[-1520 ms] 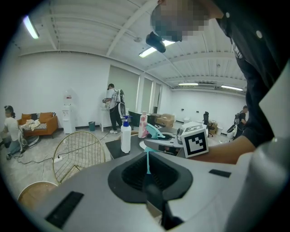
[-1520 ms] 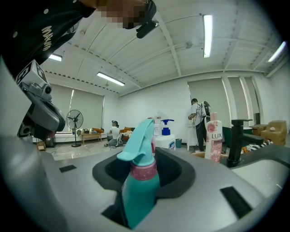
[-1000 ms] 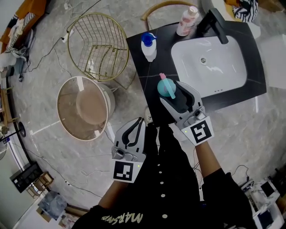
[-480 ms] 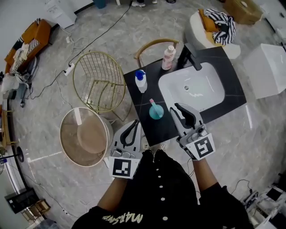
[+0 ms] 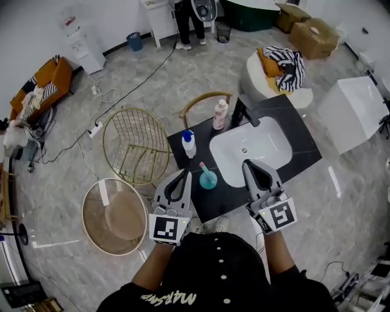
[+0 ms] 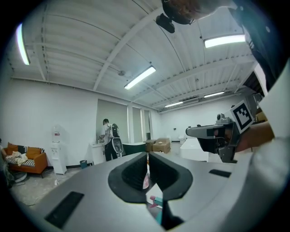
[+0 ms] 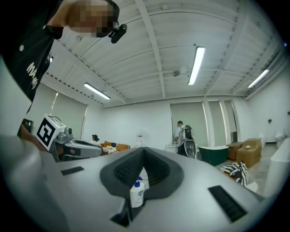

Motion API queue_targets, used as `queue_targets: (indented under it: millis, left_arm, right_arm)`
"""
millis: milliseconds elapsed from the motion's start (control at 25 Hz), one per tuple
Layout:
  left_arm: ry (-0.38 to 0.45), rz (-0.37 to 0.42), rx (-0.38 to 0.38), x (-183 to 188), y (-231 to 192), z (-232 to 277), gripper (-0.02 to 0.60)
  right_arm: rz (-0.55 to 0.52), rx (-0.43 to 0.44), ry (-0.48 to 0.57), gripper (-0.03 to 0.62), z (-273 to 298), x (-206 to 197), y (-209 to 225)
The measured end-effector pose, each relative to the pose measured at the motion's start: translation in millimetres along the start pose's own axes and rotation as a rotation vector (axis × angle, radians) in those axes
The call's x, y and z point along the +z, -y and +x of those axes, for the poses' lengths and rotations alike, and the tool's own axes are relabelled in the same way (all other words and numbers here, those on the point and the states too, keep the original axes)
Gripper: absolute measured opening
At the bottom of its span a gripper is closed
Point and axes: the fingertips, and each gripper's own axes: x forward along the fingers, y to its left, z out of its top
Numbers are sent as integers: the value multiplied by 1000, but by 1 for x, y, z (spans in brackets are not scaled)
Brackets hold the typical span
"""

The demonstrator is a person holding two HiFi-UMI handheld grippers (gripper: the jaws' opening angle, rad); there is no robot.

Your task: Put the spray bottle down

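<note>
The teal spray bottle (image 5: 208, 178) with a pink trigger stands upright on the black counter (image 5: 303, 152), held by nothing. My left gripper (image 5: 183, 173) hovers just left of it, jaws together and empty. My right gripper (image 5: 248, 164) hangs over the near edge of the sink, to the bottle's right, shut and empty. In the left gripper view the shut left gripper (image 6: 147, 157) points level into the room, with the spray bottle (image 6: 154, 202) low in the notch below. The right gripper view shows the right gripper (image 7: 144, 151) shut too.
The counter carries a white sink (image 5: 253, 146), a black faucet (image 5: 241, 113), a pink bottle (image 5: 220, 114) and a white pump bottle (image 5: 189, 144). To the left stand a gold wire chair (image 5: 135, 145) and a round stool (image 5: 116, 214). A person (image 5: 183, 18) stands far off.
The right gripper let go of the spray bottle, drew back toward me and shut. Both grippers rose and now point level. The bottle stays standing on the counter.
</note>
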Motion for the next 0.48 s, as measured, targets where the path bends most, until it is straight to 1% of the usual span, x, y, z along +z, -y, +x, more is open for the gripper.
queue_targets:
  millis: [160,320,480]
  left_arm:
    - [16,12,-4,5,-1,5,21]
    - [50,30,-13,18,0,9,21]
    - [64,45,-15,27,-1,12,21]
  right_arm:
    - [-30,-53,17,-5,-13,11,14]
    - [-34,-109,33,-5,-27,21,26]
    - [-41,-167,48,-5,-38,26,38]
